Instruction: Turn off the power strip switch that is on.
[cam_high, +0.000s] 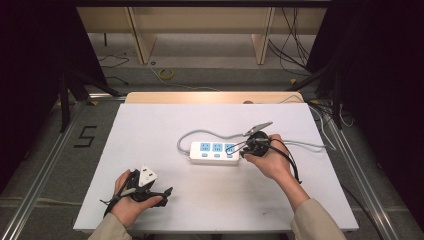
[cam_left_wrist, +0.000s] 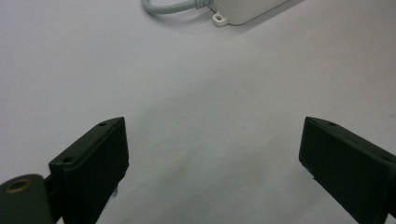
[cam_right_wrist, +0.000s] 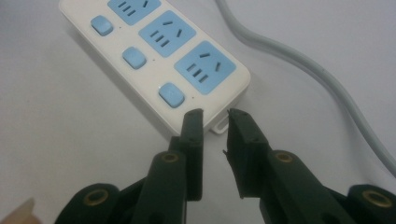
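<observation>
A white table w/ a flat, plain top – a strip of light wood shows at its far edge. One thing lies on it: a white power strip w/ 3 blue sockets & 3 blue buttons, right of the middle. Its grey cord loops off the left end – then runs back across the top to the right side.

A black "5" on the floor left of the table.
</observation>
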